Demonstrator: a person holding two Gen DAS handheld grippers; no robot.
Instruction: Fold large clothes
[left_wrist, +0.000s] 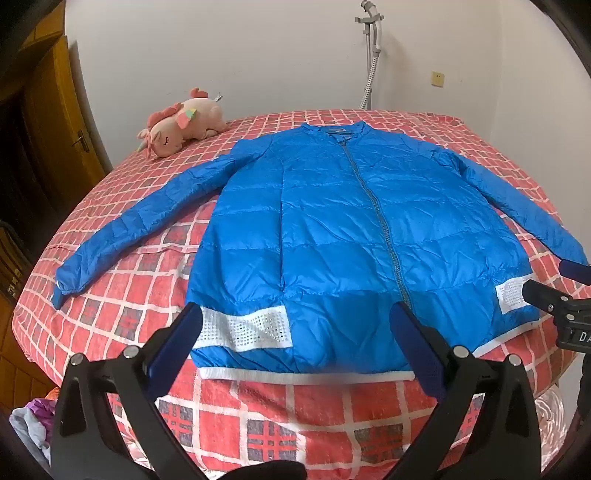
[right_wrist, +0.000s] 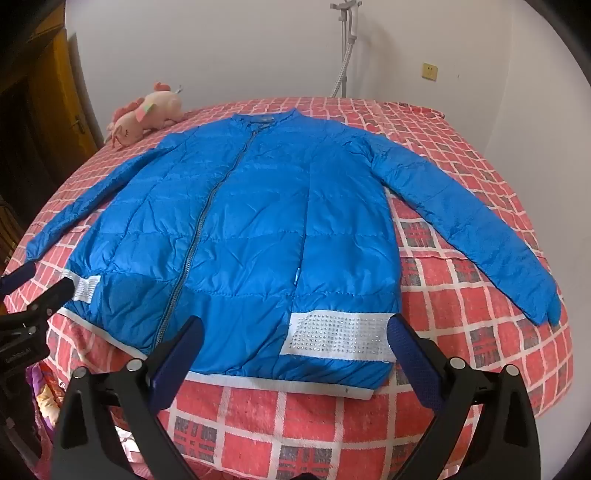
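At the far left, past the edge of the bed (left_wrist: 122, 317), a wooden door (left_wrist: 55, 122) stands beside the white wall, and a pink plush unicorn (left_wrist: 181, 123) lies on the red checked bedspread near the bed's far left corner. Just right of it, the blue puffer jacket (left_wrist: 332, 229) lies flat and face up on the bedspread, zipped shut, collar toward the wall and white hem toward the cameras. Its left sleeve (left_wrist: 136, 229) stretches out and down toward the bed's left edge, apart from the body. The left gripper (left_wrist: 295, 325) hovers over the near hem, its blue-padded fingers (left_wrist: 177, 350) spread wide with nothing between them, one beside the white studded patch (left_wrist: 243, 330) at the jacket's left corner and the other close to the foot of the zipper (left_wrist: 384, 221). Further right, the right gripper (right_wrist: 295, 332) hangs above the hem's other half, its fingers (right_wrist: 413, 358) likewise spread and empty, the outer one just at the end of the right studded patch (right_wrist: 340, 334). The right sleeve (right_wrist: 469, 225) runs out across the bedspread toward the bed's right edge. Behind the bed, a white pole with a hose (left_wrist: 371, 55) leans against the wall, with a yellowish wall socket (left_wrist: 438, 78) to its right.
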